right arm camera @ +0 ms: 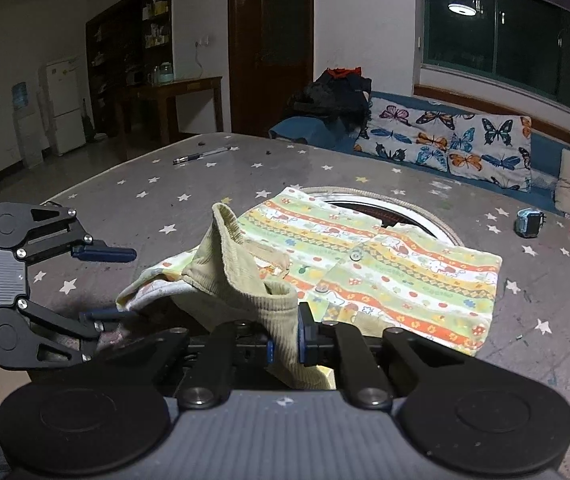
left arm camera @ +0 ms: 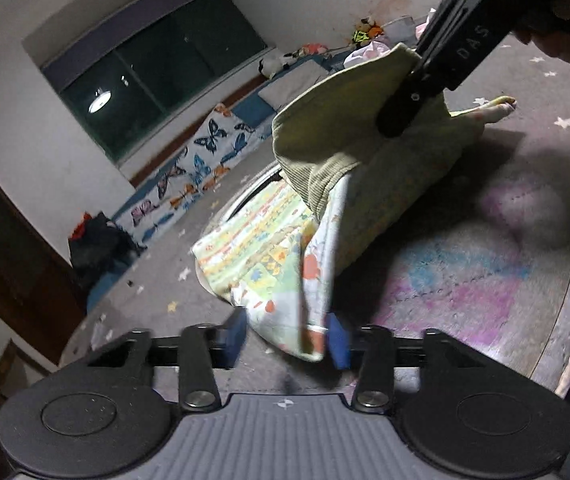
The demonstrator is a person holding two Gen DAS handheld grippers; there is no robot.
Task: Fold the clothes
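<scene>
Ribbed yellow-green cuff [right arm camera: 273,312] pinched tight in the right gripper [right arm camera: 285,340]. Left gripper [left arm camera: 285,340] fingers [left arm camera: 233,338] sit half open around the patterned shirt [right arm camera: 385,268] hem, not pressing.

Striped printed shirt [right arm camera: 385,272] flat, one yellow-green ribbed cuff [right arm camera: 245,280] raised

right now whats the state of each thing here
left tongs: open, fabric edge between the fingers
right tongs: shut on the shirt's ribbed cuff
shirt: body lying flat, sleeve lifted
pen: lying flat on the star-print cover
window: closed, dark outside
</scene>
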